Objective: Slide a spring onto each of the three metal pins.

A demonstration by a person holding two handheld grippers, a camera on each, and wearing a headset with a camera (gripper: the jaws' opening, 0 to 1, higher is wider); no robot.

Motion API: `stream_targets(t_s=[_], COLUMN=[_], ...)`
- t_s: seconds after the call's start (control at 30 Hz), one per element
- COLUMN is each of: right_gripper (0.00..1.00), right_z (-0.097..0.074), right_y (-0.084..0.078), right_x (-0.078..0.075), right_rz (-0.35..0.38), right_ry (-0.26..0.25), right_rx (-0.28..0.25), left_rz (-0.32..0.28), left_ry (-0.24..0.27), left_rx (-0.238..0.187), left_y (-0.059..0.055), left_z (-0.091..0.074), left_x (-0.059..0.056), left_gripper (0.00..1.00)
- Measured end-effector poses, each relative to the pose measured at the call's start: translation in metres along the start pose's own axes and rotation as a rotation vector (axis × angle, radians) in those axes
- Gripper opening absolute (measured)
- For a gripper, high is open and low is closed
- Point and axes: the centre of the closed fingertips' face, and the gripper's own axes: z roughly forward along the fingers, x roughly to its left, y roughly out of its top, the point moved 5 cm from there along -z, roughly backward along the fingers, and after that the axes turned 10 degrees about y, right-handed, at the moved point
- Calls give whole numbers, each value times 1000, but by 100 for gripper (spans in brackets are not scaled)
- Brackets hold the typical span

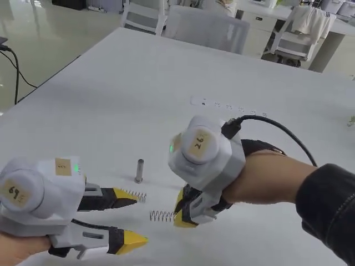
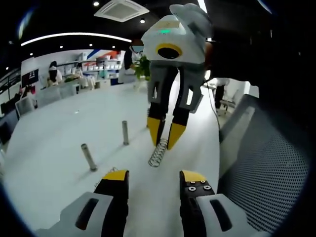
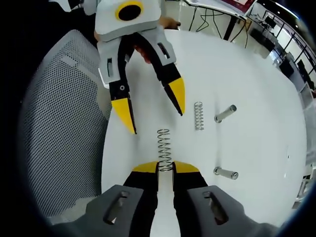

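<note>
On the white table (image 1: 111, 100) in the head view, my left tongs (image 1: 136, 220) stand spread and empty at the near edge. My right tongs (image 1: 183, 215) are pinched on one end of a spring (image 1: 162, 215) that lies flat between the two. A second spring (image 1: 137, 195) lies just beside the left tongs' upper tip, and a bare pin (image 1: 139, 170) stands upright just beyond it. A power strip (image 1: 227, 105) lies well behind, out of the way.

In the left gripper view, the right tongs (image 2: 165, 139) point down towards me with the spring (image 2: 158, 153) at their tips, touching the table. A farther pin (image 2: 125, 132) and a nearer pin (image 2: 89, 157) stand to one side, both bare.

In the right gripper view, my right tongs (image 3: 165, 169) are clenched on the spring's (image 3: 164, 145) near end, and the left tongs (image 3: 152, 108) gape opposite. The second spring (image 3: 198, 115) lies loose near an upper pin (image 3: 225, 113) and a lower pin (image 3: 226, 173), neither one sleeved. A mesh chair (image 3: 64, 123) stands beside the table.

I judge that nothing is threaded yet and every pin is left to do. The open left tongs and the loose spring crowd the way to the pins.
</note>
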Motion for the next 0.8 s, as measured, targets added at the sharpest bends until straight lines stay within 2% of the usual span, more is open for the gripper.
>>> stream_targets(t_s=[0.4, 0.67, 0.8], right_gripper=[8, 8, 8], right_z=[0, 0, -1], right_y=[13, 17, 18], right_x=[10, 14, 15], right_rz=[-38, -49, -53], right_ry=[5, 9, 8], right_rx=[17, 23, 26], left_rz=[62, 99, 109], left_ry=[-45, -65, -69], left_rx=[-36, -43, -39], left_y=[8, 8, 8], left_z=[0, -1, -1], left_x=[-7, -11, -12], left_gripper=[19, 5, 4])
